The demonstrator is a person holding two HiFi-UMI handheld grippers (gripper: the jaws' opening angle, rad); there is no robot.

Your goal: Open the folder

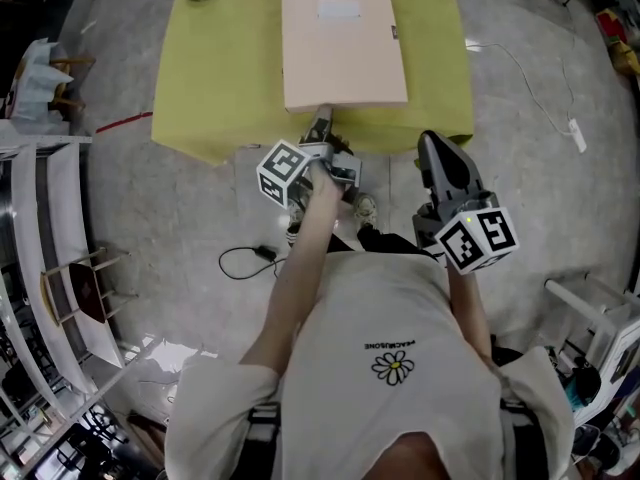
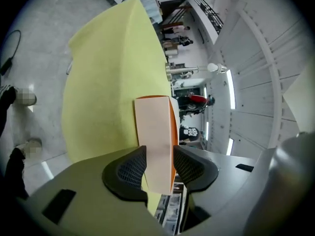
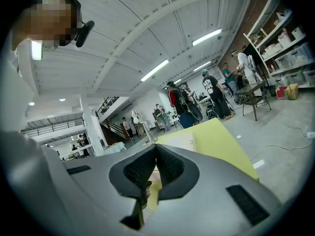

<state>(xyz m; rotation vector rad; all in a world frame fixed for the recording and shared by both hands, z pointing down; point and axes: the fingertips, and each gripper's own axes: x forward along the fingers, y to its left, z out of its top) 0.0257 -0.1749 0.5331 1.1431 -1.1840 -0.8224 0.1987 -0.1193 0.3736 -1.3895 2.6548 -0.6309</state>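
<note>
My left gripper clamps the near edge of the pink folder, whose length runs away from me on the yellow table. My right gripper, closed and empty, hangs nearer me.

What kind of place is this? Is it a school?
Probably not a school. It looks like a big workshop or lab hall. Loaded storage shelves stand at one side, long strip lights run across a high white ceiling, and people stand about on a bare concrete floor.
</note>
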